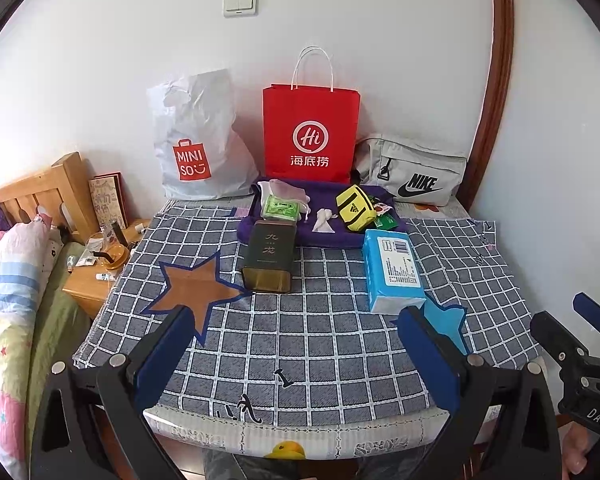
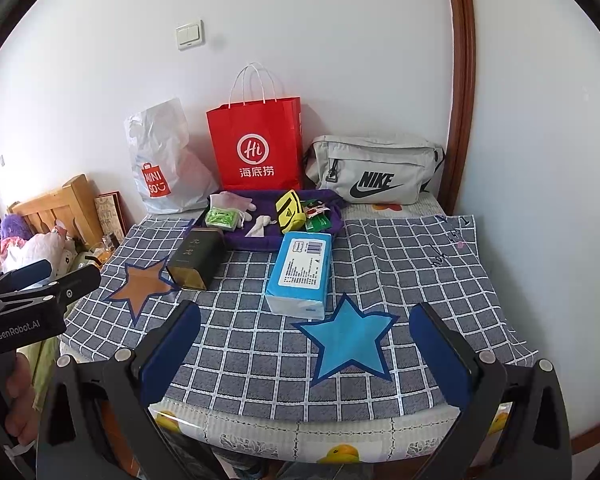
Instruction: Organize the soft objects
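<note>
Tissue pack (image 2: 300, 272) lying just ahead of right gripper (image 2: 306, 344), jaws wide, holding nothing; left gripper (image 1: 296, 344) likewise gaping, empty. Risking squashing, slipping if pinched off-centre. Beyond it, purple tray (image 2: 236, 242) crowding yellow pouch (image 2: 289, 216): snagging neighbours.

1. Red paper bag (image 1: 311, 132) with white handles, upright against the white wall.
2. White plastic Miniso bag (image 1: 196, 140) just left of it, leaning on the wall.
3. Light switch (image 1: 240, 0) high on the wall.
4. Wooden headboard (image 1: 44, 192) at far left, framed picture (image 1: 107, 199) propped beside it.
5. Wooden nightstand (image 1: 85, 289) below, cluttered with small items.
6. Brown door frame (image 1: 496, 80) curving along the right.
</note>
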Tool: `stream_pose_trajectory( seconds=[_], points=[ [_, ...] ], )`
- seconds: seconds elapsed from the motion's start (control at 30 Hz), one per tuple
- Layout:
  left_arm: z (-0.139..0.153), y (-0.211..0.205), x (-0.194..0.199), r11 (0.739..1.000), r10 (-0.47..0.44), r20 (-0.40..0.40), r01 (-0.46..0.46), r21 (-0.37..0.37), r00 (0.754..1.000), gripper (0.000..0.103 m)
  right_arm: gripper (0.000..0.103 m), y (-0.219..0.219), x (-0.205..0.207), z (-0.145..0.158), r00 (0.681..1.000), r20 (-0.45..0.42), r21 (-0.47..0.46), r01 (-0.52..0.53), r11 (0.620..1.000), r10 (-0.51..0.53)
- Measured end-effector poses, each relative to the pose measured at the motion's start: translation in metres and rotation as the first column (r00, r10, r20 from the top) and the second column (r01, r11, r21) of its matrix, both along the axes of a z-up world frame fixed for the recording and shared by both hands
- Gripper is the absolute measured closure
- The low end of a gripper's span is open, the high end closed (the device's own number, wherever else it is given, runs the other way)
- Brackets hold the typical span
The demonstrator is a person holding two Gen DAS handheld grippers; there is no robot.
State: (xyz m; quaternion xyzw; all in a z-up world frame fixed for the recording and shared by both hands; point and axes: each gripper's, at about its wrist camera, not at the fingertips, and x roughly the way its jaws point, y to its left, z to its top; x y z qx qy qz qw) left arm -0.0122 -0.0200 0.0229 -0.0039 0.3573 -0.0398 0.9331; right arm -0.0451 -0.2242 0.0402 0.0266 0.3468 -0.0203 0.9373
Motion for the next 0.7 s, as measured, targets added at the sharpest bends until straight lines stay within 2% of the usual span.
stream_pose_trajectory(
  seconds=[0.53, 0.7],
  points=[
    [0.006, -0.003, 0.000, 1.000, 0.000, 0.009, 0.000, 0.012, 1.000, 0.000, 0.001, 0.001, -0.001, 0.001, 1.000, 0.009, -0.002, -0.006, 1.000, 0.006],
    [-0.004, -0.006, 0.014, 0.999, -0.012, -0.006, 0.012, 0.033, 1.000, 0.000, 0.001, 0.000, 0.006, -0.004, 1.000, 0.013, 0.001, -0.011, 1.000, 0.011]
  ],
)
